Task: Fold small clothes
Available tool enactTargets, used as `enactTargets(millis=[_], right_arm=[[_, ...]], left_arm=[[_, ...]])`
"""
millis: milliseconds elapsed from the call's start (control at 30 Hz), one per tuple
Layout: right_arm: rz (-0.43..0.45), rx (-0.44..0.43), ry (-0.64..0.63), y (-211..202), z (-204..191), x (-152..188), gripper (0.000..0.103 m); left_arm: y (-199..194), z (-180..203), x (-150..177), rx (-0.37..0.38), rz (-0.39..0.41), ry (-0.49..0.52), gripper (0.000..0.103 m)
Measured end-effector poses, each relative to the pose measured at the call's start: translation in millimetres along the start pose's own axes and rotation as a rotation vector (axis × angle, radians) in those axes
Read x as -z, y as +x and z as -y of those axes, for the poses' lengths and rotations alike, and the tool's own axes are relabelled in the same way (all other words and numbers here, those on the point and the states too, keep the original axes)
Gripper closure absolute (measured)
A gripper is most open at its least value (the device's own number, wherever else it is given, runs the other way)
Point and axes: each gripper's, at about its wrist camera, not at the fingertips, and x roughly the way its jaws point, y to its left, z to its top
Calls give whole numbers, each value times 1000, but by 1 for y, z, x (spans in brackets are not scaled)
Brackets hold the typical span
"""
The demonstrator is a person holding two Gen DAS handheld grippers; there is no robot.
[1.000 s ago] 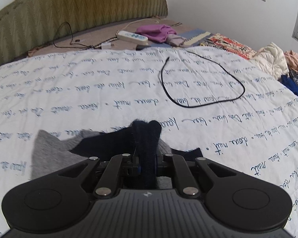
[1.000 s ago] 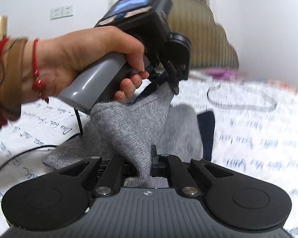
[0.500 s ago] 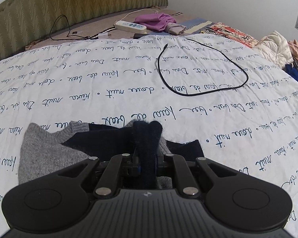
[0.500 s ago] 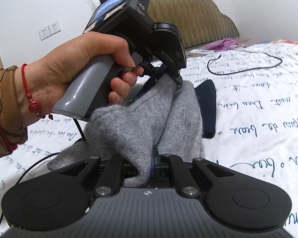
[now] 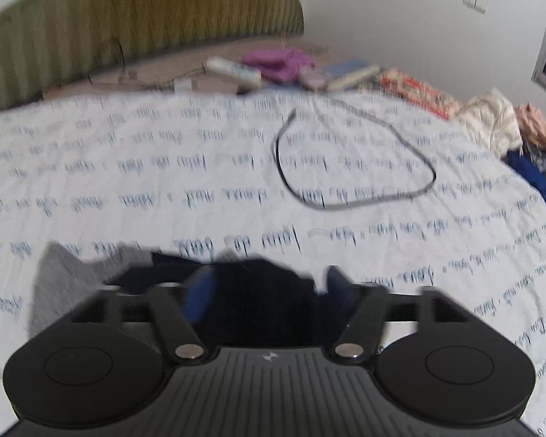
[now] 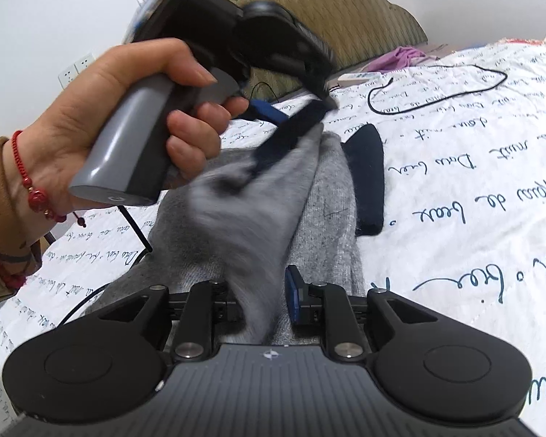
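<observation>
A small grey knit sweater [image 6: 324, 204] with dark navy trim [image 6: 366, 174] lies on the printed white bedsheet [image 6: 473, 196]. In the left wrist view, its dark edge [image 5: 262, 291] sits loose between the spread fingers of my left gripper [image 5: 262, 284], with grey fabric [image 5: 62, 276] to the left. The left gripper [image 6: 291, 123] also shows in the right wrist view, held by a hand above the sweater, its jaws apart. My right gripper [image 6: 262, 295] is open, with a blurred grey fold [image 6: 247, 225] slipping between its fingers.
A black cable [image 5: 353, 167] loops on the sheet ahead. A power strip [image 5: 233, 67], a purple cloth [image 5: 276, 60] and a pile of clothes [image 5: 498, 127] lie along the far and right edges. A padded olive headboard [image 5: 127, 18] stands behind.
Both grippers have opened and let go of the sweater's edges. The grey fold drops from the right gripper, and the left gripper has lifted slightly.
</observation>
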Motion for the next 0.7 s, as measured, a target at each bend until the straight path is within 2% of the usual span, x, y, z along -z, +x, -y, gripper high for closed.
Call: enactTargets(millis=[67,267,467,700], right_arm=[[1,-3,14,0,2,0,71],[-1,-28,63,1,9,0,69],[-1,-50,101,1,15,0,68],[4,-77,138,-1,19,1,63]], left_arm=[[-10,0,-3,-26,45,25,28],[-40,-21,6,-51,71,35,28],[-70,-57,50,-71,39,17,28],[-117,-88,111,-49,44,8,28]])
